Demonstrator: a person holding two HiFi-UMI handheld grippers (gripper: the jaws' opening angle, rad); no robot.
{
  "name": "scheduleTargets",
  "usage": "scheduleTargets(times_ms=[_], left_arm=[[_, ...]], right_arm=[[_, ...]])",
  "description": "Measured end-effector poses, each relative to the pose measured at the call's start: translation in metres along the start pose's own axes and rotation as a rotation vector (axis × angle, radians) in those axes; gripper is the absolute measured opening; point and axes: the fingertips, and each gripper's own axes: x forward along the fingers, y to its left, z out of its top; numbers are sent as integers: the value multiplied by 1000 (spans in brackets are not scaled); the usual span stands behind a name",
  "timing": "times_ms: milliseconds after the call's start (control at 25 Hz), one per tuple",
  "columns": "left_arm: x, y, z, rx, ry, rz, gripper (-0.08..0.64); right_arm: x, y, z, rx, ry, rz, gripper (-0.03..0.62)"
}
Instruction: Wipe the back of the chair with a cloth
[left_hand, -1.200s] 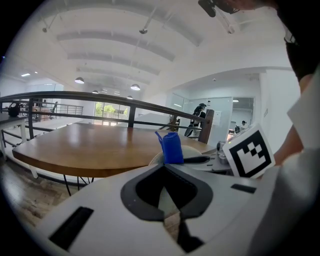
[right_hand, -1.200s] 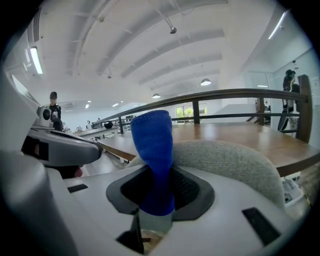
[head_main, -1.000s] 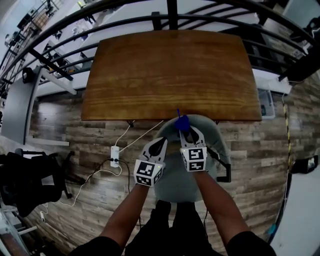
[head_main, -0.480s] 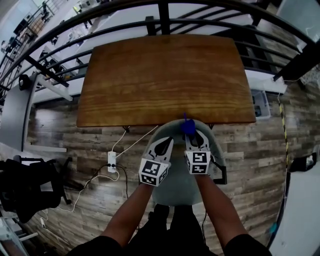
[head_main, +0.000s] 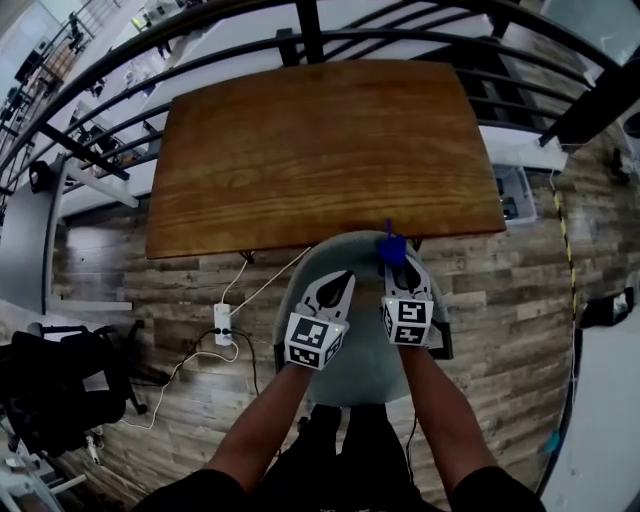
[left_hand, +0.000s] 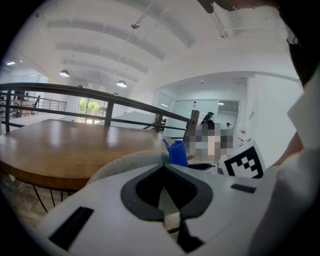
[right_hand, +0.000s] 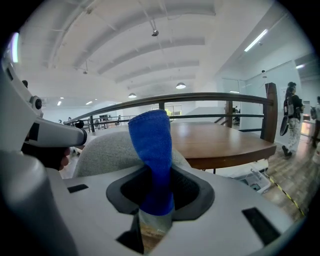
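Observation:
The grey upholstered chair (head_main: 352, 345) stands tucked against the wooden table (head_main: 320, 150), its curved back toward me. My right gripper (head_main: 399, 270) is shut on a blue cloth (head_main: 393, 248), which stands up from the jaws at the right part of the chair back's top edge. In the right gripper view the cloth (right_hand: 152, 150) rises in front of the chair back (right_hand: 107, 150). My left gripper (head_main: 337, 288) hovers over the back's middle, jaws together with nothing between them; its own view shows the chair back (left_hand: 125, 162) and the cloth (left_hand: 177, 152).
A black metal railing (head_main: 300, 40) runs beyond the table. On the wood floor lie a white power strip (head_main: 222, 322) with cables, and a black office chair (head_main: 50, 380) stands at the far left. A person (right_hand: 291, 117) stands far off at the right.
My right gripper has carried the blue cloth rightward along the top of the chair back, from about its middle to its right part. The left gripper followed slightly to the right.

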Motion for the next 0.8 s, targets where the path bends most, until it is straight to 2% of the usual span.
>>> scheduleTargets(times_ms=[280,440,600,800], left_arm=[[9,-18,-4,5,5,-42,6],[9,-23,-5,5,-3,-46,6],[5,-19,-11,-14,-8,-22,6],[-10,-5,-20,-39,-22,29,6]], right_arm=[[-16,-33,-12,23,16,-72,110],[-22,-40,-13,8,20,-83,110],[-25,-28,-5,-46,-7,-52,110],[-19,13,0,-105,-40,38,110]])
